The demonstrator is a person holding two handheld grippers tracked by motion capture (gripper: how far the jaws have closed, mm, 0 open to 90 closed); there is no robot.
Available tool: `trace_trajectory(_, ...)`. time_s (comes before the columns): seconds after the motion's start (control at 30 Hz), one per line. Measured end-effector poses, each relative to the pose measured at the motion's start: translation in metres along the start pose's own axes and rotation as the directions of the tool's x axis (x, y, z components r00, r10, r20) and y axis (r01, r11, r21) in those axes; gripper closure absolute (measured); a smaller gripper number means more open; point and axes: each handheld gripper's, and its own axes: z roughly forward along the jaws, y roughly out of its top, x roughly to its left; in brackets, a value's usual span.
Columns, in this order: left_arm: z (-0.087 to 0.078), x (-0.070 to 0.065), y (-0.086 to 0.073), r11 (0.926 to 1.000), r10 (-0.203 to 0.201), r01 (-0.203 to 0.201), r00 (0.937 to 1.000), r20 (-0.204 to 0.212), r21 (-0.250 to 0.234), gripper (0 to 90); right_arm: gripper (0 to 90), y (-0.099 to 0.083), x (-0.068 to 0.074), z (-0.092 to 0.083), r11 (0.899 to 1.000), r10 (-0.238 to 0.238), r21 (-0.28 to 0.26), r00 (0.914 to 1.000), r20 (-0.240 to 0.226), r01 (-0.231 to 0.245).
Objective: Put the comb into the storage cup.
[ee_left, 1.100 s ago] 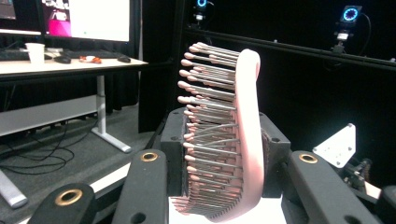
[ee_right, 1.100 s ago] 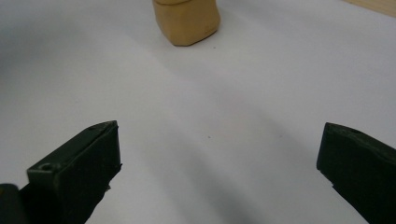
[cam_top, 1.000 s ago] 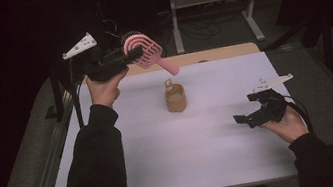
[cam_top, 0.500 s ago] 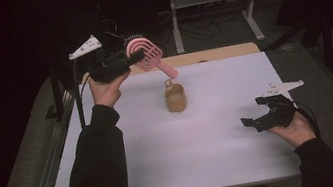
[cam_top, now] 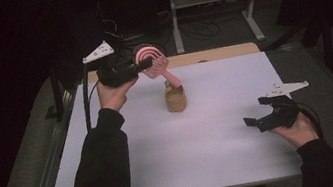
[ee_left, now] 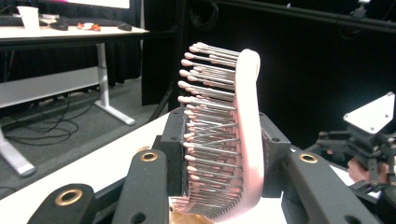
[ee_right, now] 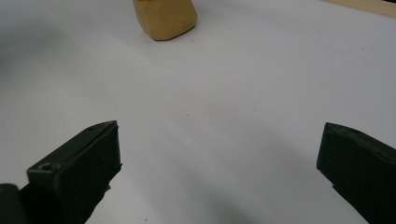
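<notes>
My left gripper (cam_top: 146,66) clamps the pink brush (cam_top: 152,61), handle dipping into the tan holder (cam_top: 175,99); my right gripper (cam_top: 262,115) hovers wide above the desk (cam_top: 165,159).

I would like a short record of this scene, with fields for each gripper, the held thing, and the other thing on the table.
left gripper: shut on the head of the pink hairbrush, raised above the table
hairbrush handle: slants down toward the tan holder
right gripper: open, holds nothing, low over the white table
tan holder: upright, near the table's middle
</notes>
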Motion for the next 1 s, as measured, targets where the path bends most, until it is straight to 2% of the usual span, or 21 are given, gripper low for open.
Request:
trace_trajectory(0.23,0.005,-0.001,-0.009,0.9995,0.0,0.0,1.0,-0.009,0.031,63.4,0.0,0.0,0.002,-0.001,1.0,-0.008,-0.012,0.9998,-0.018,0.008)
trace_trajectory(0.4,0.006,-0.001,-0.015,0.9993,-0.004,0.005,0.9999,-0.009,0.037,63.4,0.0,0.0,0.003,0.001,1.0,-0.012,-0.012,0.9997,-0.023,0.012)
trace_trajectory(0.77,0.012,-0.002,-0.021,0.9979,0.013,-0.012,0.9999,-0.01,0.063,63.4,0.0,0.0,0.004,0.002,1.0,-0.013,-0.006,0.9996,-0.026,0.013)
trace_trajectory(1.0,0.015,0.001,-0.028,0.9975,0.002,-0.001,0.9999,-0.012,0.071,63.4,0.0,0.0,0.003,0.002,1.0,-0.009,-0.009,0.9996,-0.027,0.009)
